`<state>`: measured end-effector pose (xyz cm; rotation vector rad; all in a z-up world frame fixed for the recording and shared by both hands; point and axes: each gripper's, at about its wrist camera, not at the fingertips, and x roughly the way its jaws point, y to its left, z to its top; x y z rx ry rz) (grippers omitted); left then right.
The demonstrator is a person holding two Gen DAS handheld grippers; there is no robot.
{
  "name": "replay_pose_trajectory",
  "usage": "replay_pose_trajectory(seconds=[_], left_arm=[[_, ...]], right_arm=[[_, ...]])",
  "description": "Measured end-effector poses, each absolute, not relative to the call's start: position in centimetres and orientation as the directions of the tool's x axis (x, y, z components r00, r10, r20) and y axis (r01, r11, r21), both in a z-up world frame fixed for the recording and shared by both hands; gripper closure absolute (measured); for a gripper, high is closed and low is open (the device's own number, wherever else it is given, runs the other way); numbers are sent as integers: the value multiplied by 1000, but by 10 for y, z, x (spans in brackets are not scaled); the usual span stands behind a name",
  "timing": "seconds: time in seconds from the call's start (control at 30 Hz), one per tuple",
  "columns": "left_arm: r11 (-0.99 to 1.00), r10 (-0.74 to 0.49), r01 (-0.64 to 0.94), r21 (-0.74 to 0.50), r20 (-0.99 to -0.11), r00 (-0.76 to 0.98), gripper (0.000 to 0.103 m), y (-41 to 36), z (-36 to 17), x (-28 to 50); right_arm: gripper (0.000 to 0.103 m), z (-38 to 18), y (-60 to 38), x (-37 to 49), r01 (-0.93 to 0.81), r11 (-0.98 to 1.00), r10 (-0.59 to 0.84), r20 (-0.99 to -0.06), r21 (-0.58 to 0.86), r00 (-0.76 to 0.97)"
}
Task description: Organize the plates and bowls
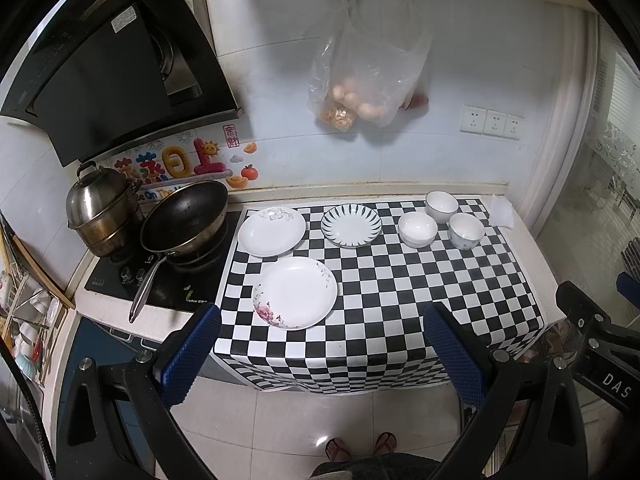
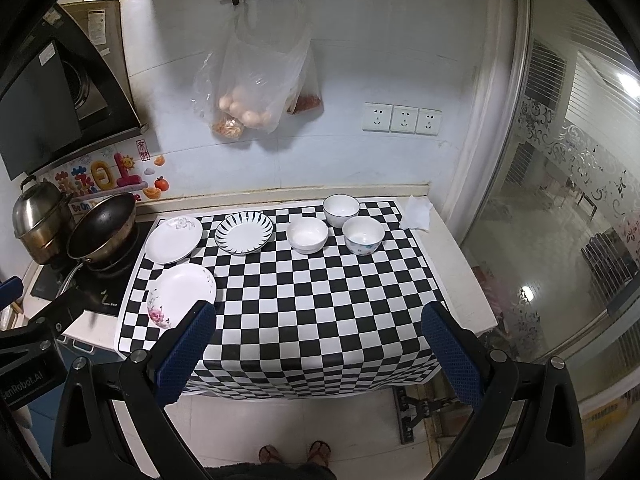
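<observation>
Three plates lie on the checkered mat (image 1: 400, 292): a pink-flowered plate (image 1: 295, 293) at the front left, a white plate (image 1: 271, 231) behind it, and a striped-rim plate (image 1: 351, 225) beside that. Three bowls stand at the back right: a plain white bowl (image 1: 417, 229), a dark-rimmed bowl (image 1: 441, 206) and a patterned bowl (image 1: 466, 231). All show in the right wrist view too, such as the flowered plate (image 2: 182, 294) and the plain white bowl (image 2: 307, 234). My left gripper (image 1: 322, 326) and right gripper (image 2: 318, 326) are open, empty, held above the counter's front edge.
A wok (image 1: 184, 216) and a steel steamer pot (image 1: 100, 210) sit on the stove at left under a range hood (image 1: 112, 60). A plastic bag of eggs (image 1: 366, 76) hangs on the wall. A tissue (image 1: 502, 210) lies at the back right. A glass door (image 2: 560, 208) stands right.
</observation>
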<state>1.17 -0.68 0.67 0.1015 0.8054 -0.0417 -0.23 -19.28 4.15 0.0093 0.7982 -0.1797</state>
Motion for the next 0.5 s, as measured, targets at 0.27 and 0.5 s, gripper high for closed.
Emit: replay_pose_trajectory(seconds=[0.27,0.5], left_arm=[[994,0,77,73,-721,693,0,-6,13,19],[995,-1,76,71,-720,694,0,-7,14,23]], right_arm=[[0,40,-196,-2,163,985,-156,-715,-59,682],[0,37,-197,-1,163,985,-157,-719,-61,678]])
